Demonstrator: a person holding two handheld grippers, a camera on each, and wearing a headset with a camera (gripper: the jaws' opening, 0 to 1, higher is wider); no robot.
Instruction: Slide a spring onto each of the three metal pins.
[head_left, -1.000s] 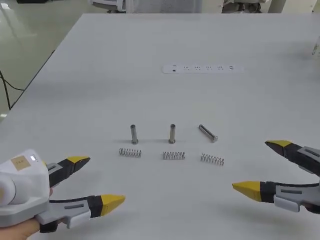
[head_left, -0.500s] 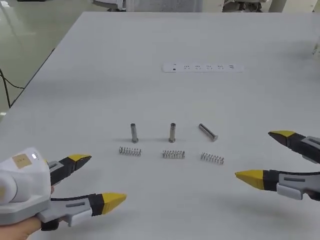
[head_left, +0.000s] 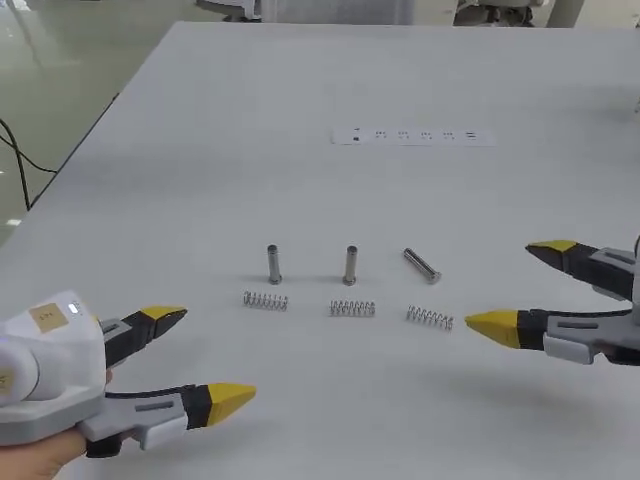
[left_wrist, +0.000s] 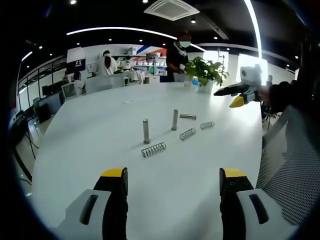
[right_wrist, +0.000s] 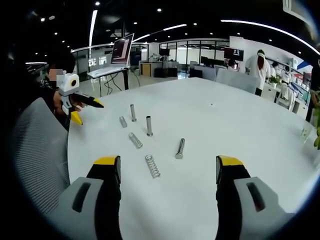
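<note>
While both pairs of yellow-tipped jaws stand spread wide with nothing between them, the left gripper (head_left: 210, 354) hovers over the near left of the table (head_left: 300, 110). The right gripper (head_left: 505, 285) hovers over the near right, its lower tip close to the right spring (head_left: 429, 318).

Between the grippers three metal pins sit in a row. The left pin (head_left: 273, 264) and middle pin (head_left: 350, 265) stand upright, and the right pin (head_left: 421, 266) lies on its side. A spring lies flat just in front of each one, apart from it: the left spring (head_left: 265, 300), the middle spring (head_left: 352, 309) and the right one.

The tabletop is plain matte white, with a white power strip (head_left: 412, 136) lying farther back. A black cable (head_left: 20, 150) trails over the glossy floor to the left.

The room is an open office under strip lights, with a potted plant (left_wrist: 207, 72) at the table's far end and people standing beyond it.
</note>
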